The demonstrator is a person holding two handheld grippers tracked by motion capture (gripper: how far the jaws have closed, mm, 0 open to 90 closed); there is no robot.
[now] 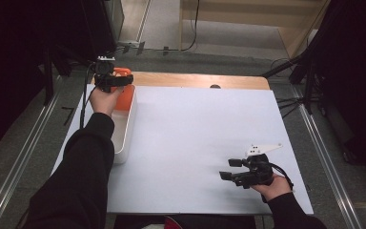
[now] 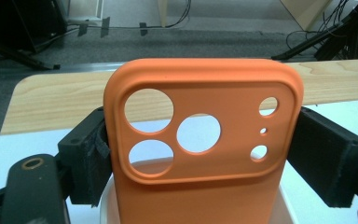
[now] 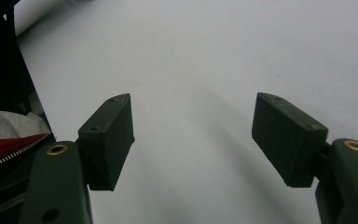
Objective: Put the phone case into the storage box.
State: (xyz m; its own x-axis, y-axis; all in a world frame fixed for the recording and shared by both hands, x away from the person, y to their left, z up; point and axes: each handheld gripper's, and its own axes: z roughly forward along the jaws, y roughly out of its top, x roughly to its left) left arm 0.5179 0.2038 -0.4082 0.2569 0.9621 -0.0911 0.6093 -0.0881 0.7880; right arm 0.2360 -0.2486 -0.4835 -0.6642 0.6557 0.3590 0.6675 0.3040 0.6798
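- Lower end of orange phone case (image 2: 205,140) cut off, hidden inside white bin (image 1: 126,126).
- Left gripper (image 2: 200,154) pinching case (camera holes up).
- Right gripper (image 3: 193,135) spread wide over white table (image 1: 195,138).

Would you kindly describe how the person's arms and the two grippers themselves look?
Both arms wear black long sleeves. The left gripper is black, with a small pale block on top and a dark cable trailing down beside the hand. The right gripper is black too, topped by a pale three-cornered plate, with a black cable looping at the wrist. Its fingers are blocky dark pads; brass-ringed holes mark the arms behind them.
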